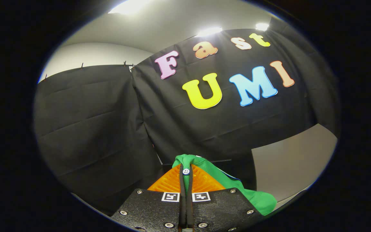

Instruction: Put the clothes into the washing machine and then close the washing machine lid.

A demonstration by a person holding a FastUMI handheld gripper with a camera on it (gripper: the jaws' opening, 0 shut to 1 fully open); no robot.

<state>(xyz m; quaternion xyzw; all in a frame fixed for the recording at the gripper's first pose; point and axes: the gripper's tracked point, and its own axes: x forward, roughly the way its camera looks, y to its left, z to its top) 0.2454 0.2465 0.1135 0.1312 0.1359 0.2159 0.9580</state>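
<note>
Black cloth wall (101, 129) fills the bkgd, pale wall (288, 161) beyond on the right. Hand-held gripper (186, 172) tilts upward toward the cloth, fingers clenched on a green garment (237, 187) w/ a white button (186, 171), prob. a shirt. It drapes from the fingertips down to the right.

Three ceiling lights (208, 31) glare overhead. The black cloth (114, 129) stays dim. Focus is sharp; fisheye curvature bends the edges.
</note>
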